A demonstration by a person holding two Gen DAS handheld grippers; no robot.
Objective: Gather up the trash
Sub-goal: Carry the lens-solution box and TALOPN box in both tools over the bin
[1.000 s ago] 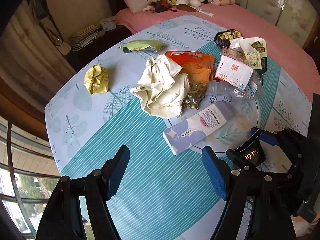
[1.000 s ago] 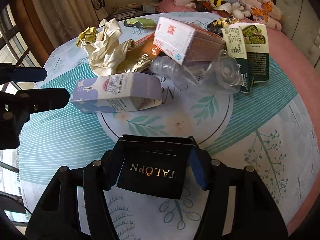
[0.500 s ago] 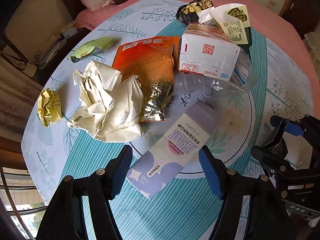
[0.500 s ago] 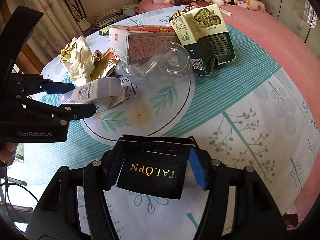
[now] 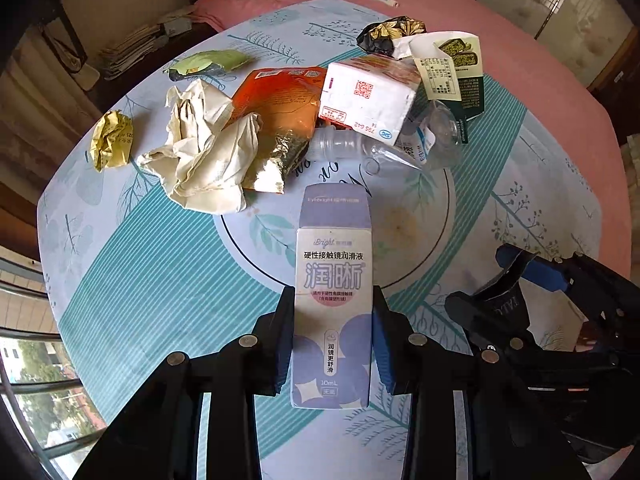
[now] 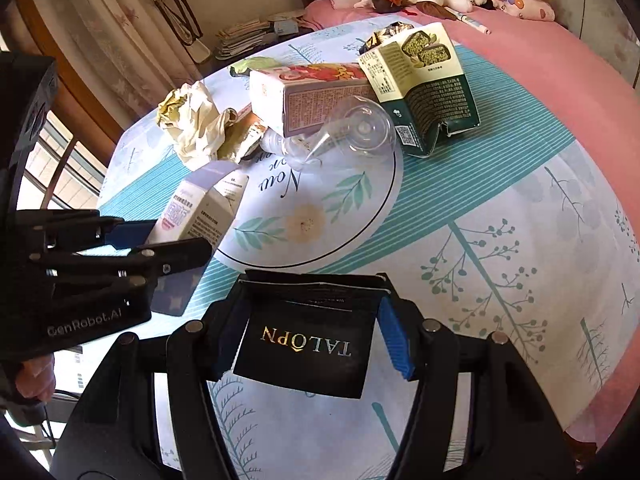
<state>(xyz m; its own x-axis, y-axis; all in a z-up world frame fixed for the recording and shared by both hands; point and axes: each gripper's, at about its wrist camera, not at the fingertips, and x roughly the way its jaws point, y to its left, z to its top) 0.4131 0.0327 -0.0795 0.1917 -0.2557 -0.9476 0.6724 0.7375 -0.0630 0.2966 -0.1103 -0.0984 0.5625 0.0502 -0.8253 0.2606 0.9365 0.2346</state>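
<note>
- Lilac card is what the left gripper (image 5: 333,336) has between its pads: the jaws sit against both long sides of the purple-and-white carton (image 5: 333,304), whose far end points toward the heap; whether it rests on the tablecloth (image 5: 152,288) or is lifted cannot be told.
- The right gripper (image 6: 310,334) is clamped on a black box (image 6: 306,350) with gold lettering, held over the near edge of the cloth.
- So two pieces look to be in hand, and no bin or bag shows in either view.
- Left on the cloth: crumpled cream paper (image 5: 204,152), an orange foil pouch (image 5: 276,124), a clear plastic bottle (image 5: 384,148), a white-and-pink carton (image 5: 368,100), a green-and-cream box (image 5: 456,72), a yellow wad (image 5: 112,142), a green wrapper (image 5: 208,62) and a black floral wrapper (image 5: 384,34).
- By that count most of the collecting remains.
</note>
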